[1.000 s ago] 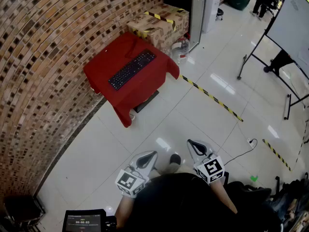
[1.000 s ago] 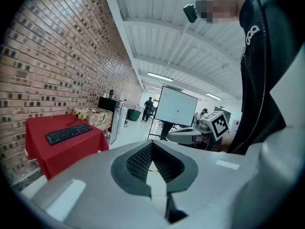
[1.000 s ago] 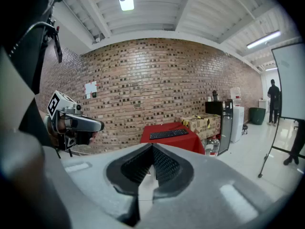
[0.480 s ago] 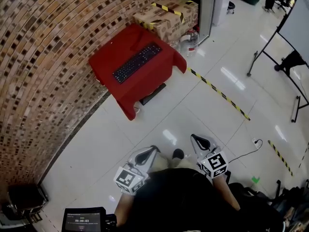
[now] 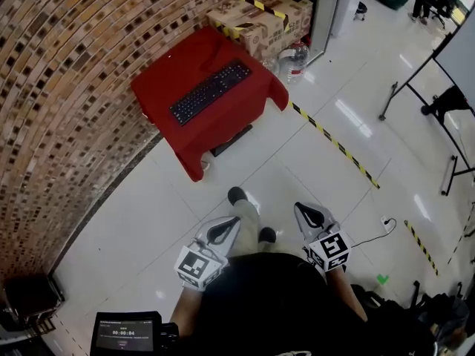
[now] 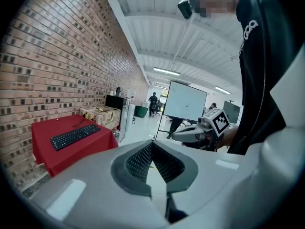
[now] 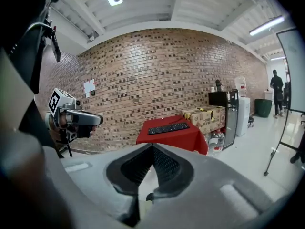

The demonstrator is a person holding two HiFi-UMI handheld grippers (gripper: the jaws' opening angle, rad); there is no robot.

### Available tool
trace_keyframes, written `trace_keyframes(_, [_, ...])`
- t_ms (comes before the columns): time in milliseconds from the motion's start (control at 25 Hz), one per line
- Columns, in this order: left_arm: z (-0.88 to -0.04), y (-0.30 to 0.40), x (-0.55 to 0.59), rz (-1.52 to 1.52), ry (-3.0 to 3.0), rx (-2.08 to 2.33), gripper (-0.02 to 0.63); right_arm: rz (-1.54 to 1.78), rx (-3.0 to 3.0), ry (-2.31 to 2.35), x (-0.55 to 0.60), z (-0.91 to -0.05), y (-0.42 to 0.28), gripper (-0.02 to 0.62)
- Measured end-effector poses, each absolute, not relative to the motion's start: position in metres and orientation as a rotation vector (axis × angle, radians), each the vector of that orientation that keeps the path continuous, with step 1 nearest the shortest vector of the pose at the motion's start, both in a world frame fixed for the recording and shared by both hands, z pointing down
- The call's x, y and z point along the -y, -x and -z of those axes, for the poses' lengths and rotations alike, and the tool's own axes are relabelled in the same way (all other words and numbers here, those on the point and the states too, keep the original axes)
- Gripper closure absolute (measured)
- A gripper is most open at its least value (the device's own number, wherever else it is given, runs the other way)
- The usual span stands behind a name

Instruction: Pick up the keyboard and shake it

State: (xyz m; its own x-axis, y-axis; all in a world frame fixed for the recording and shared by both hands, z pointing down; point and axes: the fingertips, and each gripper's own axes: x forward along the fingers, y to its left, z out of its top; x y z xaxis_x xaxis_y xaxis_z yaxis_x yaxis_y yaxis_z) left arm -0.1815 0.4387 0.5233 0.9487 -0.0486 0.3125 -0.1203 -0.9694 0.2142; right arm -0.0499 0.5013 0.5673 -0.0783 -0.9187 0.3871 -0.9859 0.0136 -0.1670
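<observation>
While keyboard lies on table | left gripper, right gripper jaws together, empty | box closed

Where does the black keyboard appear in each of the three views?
Head view: keyboard upper centre-left, lying diagonally.
Left gripper view: keyboard at middle left.
Right gripper view: keyboard near the centre.
Shared landmark: the red table under it, beside the brick wall.

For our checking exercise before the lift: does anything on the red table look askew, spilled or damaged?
Nothing stands out. The keyboard lies flat on the red cloth, nothing spilled around it.
</observation>
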Motion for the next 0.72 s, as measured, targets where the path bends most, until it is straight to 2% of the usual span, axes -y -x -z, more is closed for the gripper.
trace_keyframes(320, [-0.533,0.117,-0.386,-0.647,-3.115,-0.214,0.591,-0.525,2.057,-2.020,-0.419,-0.560,0.010,0.603])
trace_keyframes(720, [-0.535,0.090,-0.263,-0.672,-3.136,-0.177,0.591,-0.498,2.049,-1.928,-0.284,-0.545,-0.010,0.603])
